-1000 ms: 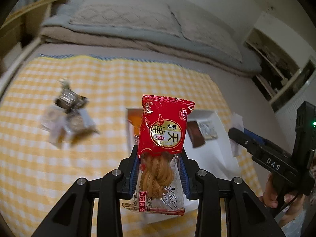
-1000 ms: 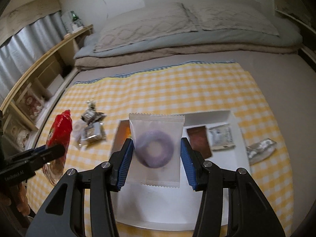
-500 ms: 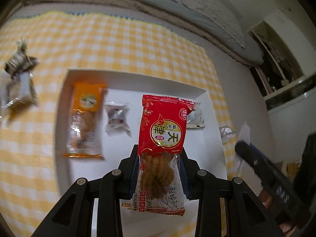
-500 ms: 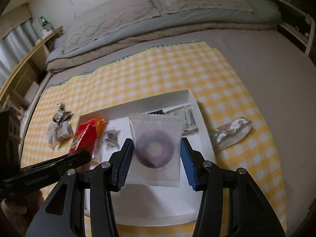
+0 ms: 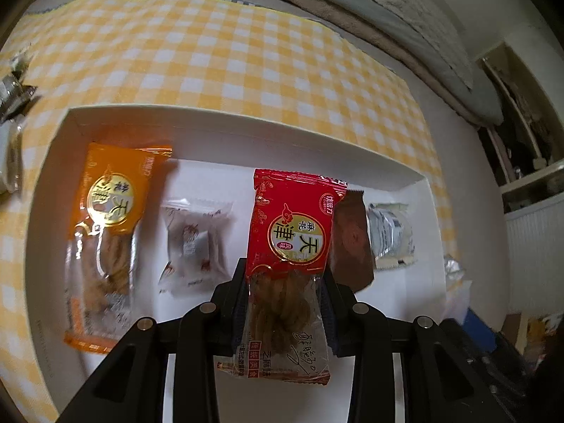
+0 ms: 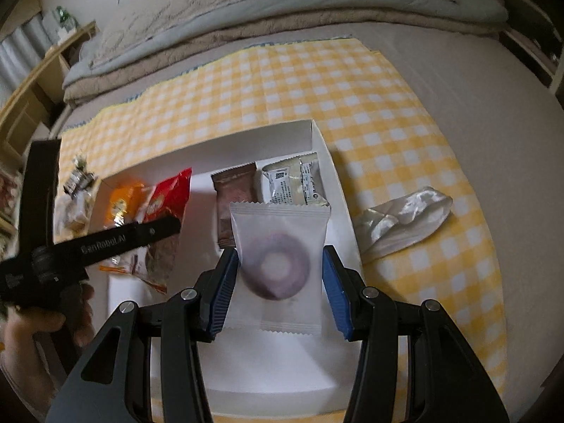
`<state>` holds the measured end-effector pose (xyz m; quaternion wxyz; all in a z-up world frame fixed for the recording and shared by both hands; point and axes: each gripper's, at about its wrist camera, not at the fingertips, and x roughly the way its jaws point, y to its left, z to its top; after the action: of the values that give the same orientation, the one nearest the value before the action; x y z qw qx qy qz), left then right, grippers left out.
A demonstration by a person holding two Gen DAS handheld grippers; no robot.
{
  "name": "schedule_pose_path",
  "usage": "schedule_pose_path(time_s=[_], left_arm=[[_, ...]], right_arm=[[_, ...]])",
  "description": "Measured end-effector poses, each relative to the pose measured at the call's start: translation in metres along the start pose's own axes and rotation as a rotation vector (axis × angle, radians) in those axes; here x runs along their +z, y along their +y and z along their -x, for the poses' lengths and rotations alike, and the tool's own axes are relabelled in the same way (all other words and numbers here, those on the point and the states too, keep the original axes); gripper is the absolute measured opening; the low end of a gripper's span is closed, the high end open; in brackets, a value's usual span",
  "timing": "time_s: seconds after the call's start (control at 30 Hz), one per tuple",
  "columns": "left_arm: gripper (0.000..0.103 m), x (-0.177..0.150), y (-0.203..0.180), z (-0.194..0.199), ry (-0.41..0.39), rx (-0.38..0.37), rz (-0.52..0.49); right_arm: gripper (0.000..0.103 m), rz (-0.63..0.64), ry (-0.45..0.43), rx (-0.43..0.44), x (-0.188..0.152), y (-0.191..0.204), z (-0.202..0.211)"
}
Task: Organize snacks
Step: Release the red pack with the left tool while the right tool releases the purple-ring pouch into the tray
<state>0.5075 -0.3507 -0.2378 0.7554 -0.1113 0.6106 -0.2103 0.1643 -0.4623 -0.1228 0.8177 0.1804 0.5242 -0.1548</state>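
My left tongs clamp the red twist pack, my right tongs the frosted doughnut packet; both have dropped over the white tray (four snacks inside), so release is near.

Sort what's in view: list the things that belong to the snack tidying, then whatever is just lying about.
Job:
- red snack in left claw
- donut packet in right claw
- white tray and the packets in it: orange, clear, brown, pale
- loose wrappers and silver packet on the cloth

Lying about:
- checked cloth
- bedding
- shelves
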Motion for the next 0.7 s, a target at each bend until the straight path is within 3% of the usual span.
schedule_pose_path(time_s=[0.13, 0.27, 0.37, 0.47, 0.57, 0.7], left_arm=[[0.044, 0.007, 0.000, -0.012, -0.016, -0.015, -0.004], [0.059, 0.001, -0.008, -0.015, -0.024, -0.004, -0.067], [0.064, -0.002, -0.020, -0.011, -0.037, 0.020, -0.127], [0.069, -0.011, -0.029, 0.003, -0.051, 0.045, -0.194], [0.071, -0.020, -0.036, 0.019, -0.070, 0.069, -0.259], [0.075, -0.035, -0.040, 0.038, -0.089, 0.080, -0.292]], right_arm=[[0.049, 0.018, 0.033, -0.025, 0.003, -0.003, -0.020], [0.049, 0.054, 0.056, -0.044, 0.005, -0.003, -0.034], [0.050, 0.076, 0.058, -0.045, 0.005, -0.002, -0.039], [0.056, 0.100, 0.042, -0.061, 0.006, 0.000, -0.040], [0.071, 0.098, 0.038, -0.063, 0.007, 0.000, -0.037], [0.074, 0.104, 0.026, -0.052, 0.006, 0.001, -0.031]])
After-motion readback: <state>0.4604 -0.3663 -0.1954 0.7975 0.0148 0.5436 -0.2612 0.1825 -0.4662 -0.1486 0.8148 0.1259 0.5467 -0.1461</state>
